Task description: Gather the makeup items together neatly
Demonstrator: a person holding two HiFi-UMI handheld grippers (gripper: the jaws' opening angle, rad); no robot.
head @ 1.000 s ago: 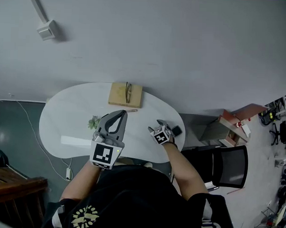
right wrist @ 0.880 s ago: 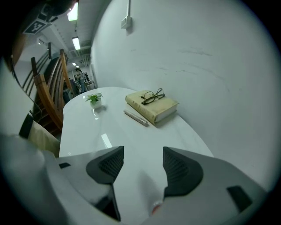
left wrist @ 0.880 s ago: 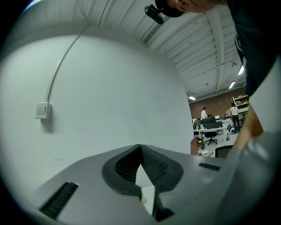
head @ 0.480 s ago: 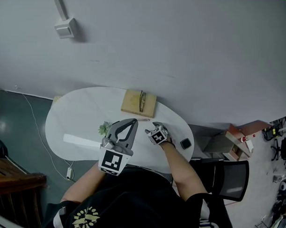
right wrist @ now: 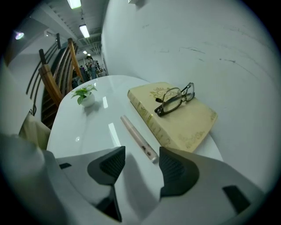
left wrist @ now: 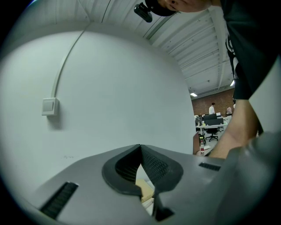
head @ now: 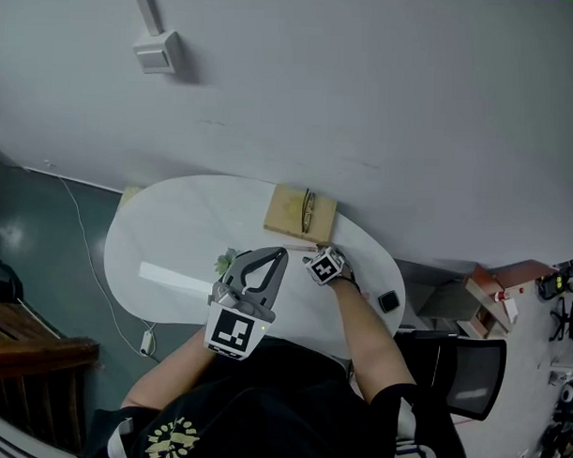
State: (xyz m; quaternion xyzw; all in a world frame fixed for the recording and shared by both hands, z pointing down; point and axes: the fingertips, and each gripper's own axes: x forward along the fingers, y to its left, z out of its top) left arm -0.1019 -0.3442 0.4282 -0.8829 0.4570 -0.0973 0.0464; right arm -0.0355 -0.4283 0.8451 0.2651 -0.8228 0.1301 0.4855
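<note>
White tabletop (head: 173,248) carries a tan book (head: 285,219) at its wall-side edge. The left tool (left wrist: 140,147), on the person's side of the book, has its jaws pressed together on nothing. The right tool (right wrist: 141,154), just short of the book, stands spread and empty, its jaws having just closed a little. A potted plant (head: 226,262) sits left of the book and glasses (right wrist: 173,99) lie on the book. A slim pink makeup tube (right wrist: 137,137) lies just beside the book.

Black shirt (head: 271,392) with yellow emblem (head: 171,438); grey left gripper (head: 282,252) and right gripper (right wrist: 140,154) carry black-and-white marker cubes (head: 234,331).
</note>
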